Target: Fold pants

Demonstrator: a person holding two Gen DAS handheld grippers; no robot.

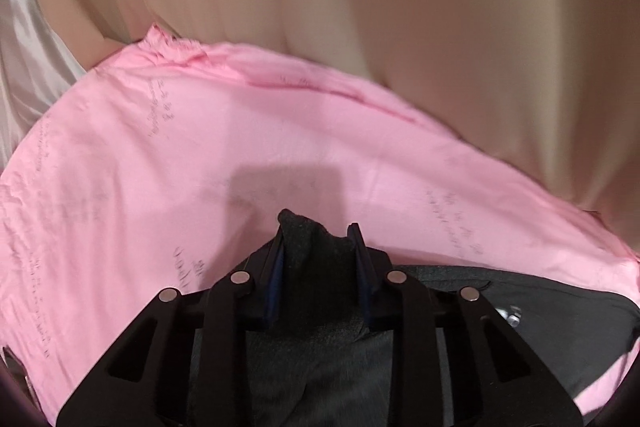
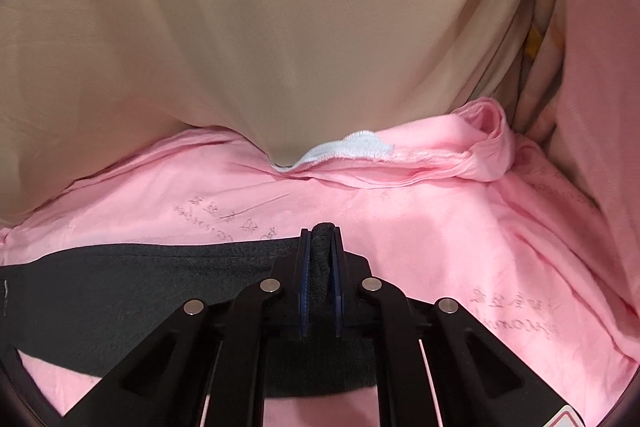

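Only the right view shows a pale blue trim (image 2: 352, 147) beyond the pink sheet (image 2: 460, 227); left gripper (image 1: 320, 227) and right gripper (image 2: 322, 233) each pinch narrowly the dark pants (image 2: 140, 279) lying near.

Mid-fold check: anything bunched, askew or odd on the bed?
The pink sheet is rumpled into a thick roll at its far edge, right wrist view. Both the left gripper and right gripper pinch the dark pants.

Faint dark script is printed in scattered lines on the pink sheet (image 2: 460, 227), seen in both wrist views. The characters are blurred and too small; no word, brand or number is legible.
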